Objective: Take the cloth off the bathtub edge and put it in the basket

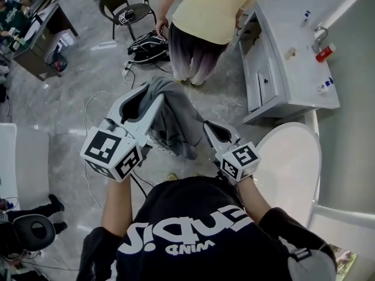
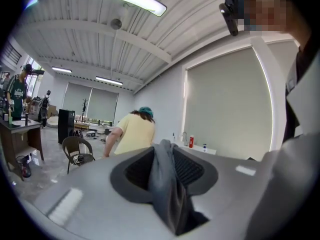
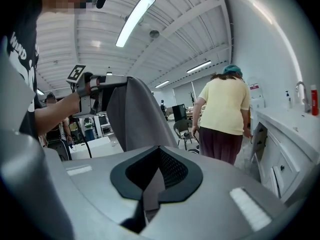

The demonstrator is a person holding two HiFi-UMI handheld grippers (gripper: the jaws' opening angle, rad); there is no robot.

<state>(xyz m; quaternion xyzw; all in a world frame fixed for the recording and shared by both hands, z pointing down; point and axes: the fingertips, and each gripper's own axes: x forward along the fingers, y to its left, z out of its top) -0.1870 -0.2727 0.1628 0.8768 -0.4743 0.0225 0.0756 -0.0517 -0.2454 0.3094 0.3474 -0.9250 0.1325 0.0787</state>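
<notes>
Marbled floor (image 1: 70,92) — person in yellow (image 1: 206,13) ahead, chair (image 1: 126,2) beside; left tool (image 1: 154,100), right tool (image 1: 208,129) both clamped on cloth (image 1: 174,119).

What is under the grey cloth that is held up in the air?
Around the cloth only pale floor shows. What lies straight beneath it is covered by the cloth itself and by the left gripper clamped on it. No basket shows there.
</notes>
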